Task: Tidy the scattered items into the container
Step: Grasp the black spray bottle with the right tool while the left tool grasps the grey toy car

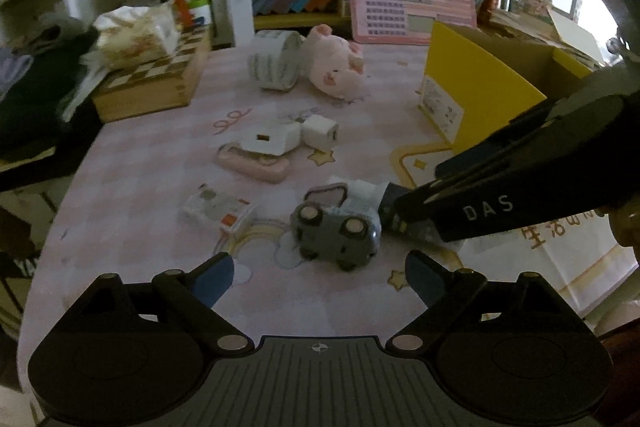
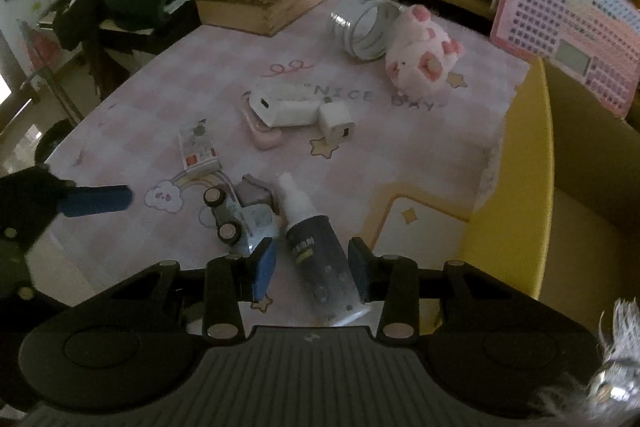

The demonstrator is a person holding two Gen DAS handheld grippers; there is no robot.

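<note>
Right now the right gripper (image 2: 311, 265) has its blue pads closed on a dark spray bottle (image 2: 316, 251) with a white nozzle; the bottle lies tilted between the fingers, nozzle pointing away toward the table middle. Left gripper (image 1: 319, 277) hangs wide apart, nothing between its fingers, just above a grey toy car (image 1: 335, 233) that lies on its side with its wheels showing. In the right wrist view the same car (image 2: 234, 221) sits just left of the bottle, and one blue fingertip of the left gripper shows at the far left. Table cover (image 1: 360, 131) is pink checked with stars and a rainbow print. Yellow box (image 1: 476, 95), open on top, stands at the right side of the table; in the right wrist view its yellow wall (image 2: 516, 187) is right beside the held bottle. Scattered on the table, well apart from the box: a small white card box (image 1: 218, 211) with a red patch, a white charger block (image 1: 320, 134) touching a bigger white adapter (image 1: 270, 142) that lies on a pink case (image 1: 252, 165), a pink plush pig (image 1: 336, 67) next to a roll of tape (image 1: 276, 65). Chessboard box (image 1: 156, 83) with a tissue pack (image 1: 138, 33) on it sits at the far left corner. Bookshelf behind, blurry.
</note>
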